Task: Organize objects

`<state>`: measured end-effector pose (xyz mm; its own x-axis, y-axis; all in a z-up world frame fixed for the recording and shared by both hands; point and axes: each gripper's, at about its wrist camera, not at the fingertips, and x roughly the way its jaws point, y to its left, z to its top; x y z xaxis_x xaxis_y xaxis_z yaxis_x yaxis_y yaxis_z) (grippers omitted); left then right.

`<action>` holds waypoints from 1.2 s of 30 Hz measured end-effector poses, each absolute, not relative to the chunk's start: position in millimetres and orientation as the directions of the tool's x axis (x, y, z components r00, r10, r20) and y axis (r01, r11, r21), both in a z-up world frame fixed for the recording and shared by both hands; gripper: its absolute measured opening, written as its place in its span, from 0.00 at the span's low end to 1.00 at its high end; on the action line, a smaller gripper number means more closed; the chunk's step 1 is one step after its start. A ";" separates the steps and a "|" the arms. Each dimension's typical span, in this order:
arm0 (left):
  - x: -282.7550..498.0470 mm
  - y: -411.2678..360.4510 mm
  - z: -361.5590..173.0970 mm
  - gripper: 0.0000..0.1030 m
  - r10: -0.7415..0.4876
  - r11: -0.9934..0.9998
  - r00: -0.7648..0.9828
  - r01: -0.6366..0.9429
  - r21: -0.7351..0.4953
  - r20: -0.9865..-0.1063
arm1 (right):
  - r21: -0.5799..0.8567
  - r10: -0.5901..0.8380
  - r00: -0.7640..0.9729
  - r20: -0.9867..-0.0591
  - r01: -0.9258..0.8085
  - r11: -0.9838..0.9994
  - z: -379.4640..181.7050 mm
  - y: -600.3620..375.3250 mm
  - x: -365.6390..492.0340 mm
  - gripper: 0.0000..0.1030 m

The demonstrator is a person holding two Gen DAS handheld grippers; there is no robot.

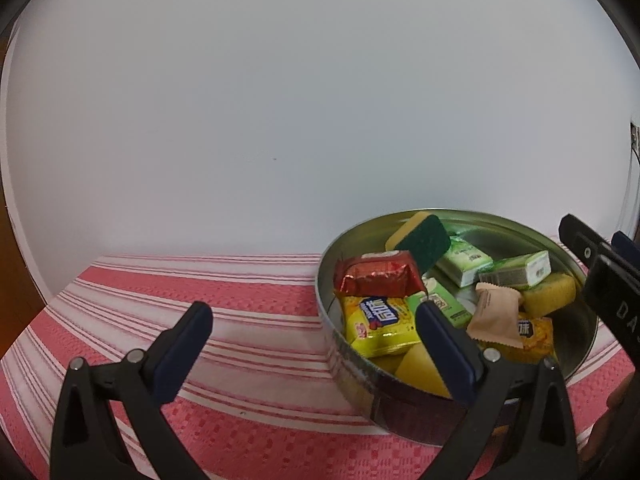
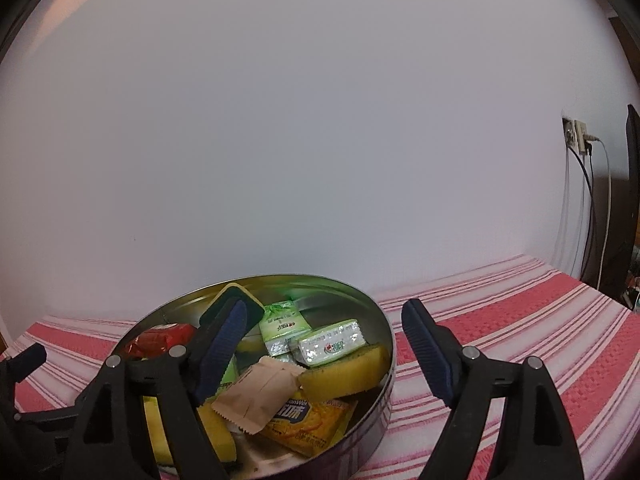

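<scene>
A round metal tin stands on the striped cloth. It holds a red packet, yellow biscuit packets, green tissue packs, a beige sachet and yellow sponges. My left gripper is open and straddles the tin's left wall, its right finger above the contents. My right gripper is open and straddles the tin's right wall, its left finger over the contents. Neither presses on anything.
A red-and-white striped cloth covers the table, which ends at a plain white wall close behind the tin. A wall socket with hanging cables and a dark upright object are at the far right.
</scene>
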<state>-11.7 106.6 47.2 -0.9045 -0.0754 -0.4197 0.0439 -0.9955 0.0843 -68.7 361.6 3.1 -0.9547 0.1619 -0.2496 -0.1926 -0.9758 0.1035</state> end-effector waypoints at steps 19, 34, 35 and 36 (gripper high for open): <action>28.6 93.2 53.8 1.00 -0.064 -0.997 -0.920 0.043 0.063 -0.386 | 0.162 0.197 -0.953 -0.232 -0.237 -0.958 6.3 360.4 -7.6 0.80; 45.4 84.6 57.6 1.00 -0.044 -0.998 -0.936 0.026 0.057 -0.350 | 0.159 0.234 -0.956 -0.178 -0.262 -0.952 7.3 358.6 10.8 0.80; 46.3 84.8 58.1 1.00 -0.043 -0.998 -0.936 0.025 0.058 -0.348 | 0.152 0.231 -0.957 -0.173 -0.258 -0.954 7.5 357.4 11.1 0.80; 46.4 85.0 58.0 1.00 -0.041 -0.998 -0.937 0.022 0.059 -0.347 | 0.144 0.228 -0.959 -0.169 -0.253 -0.957 7.8 355.8 11.3 0.80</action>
<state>46.4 85.0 58.0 -0.9371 -0.0414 -0.3466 0.0224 -0.9980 0.0587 11.3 355.8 7.8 -0.9589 0.2283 -0.1686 -0.2531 -0.9566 0.1442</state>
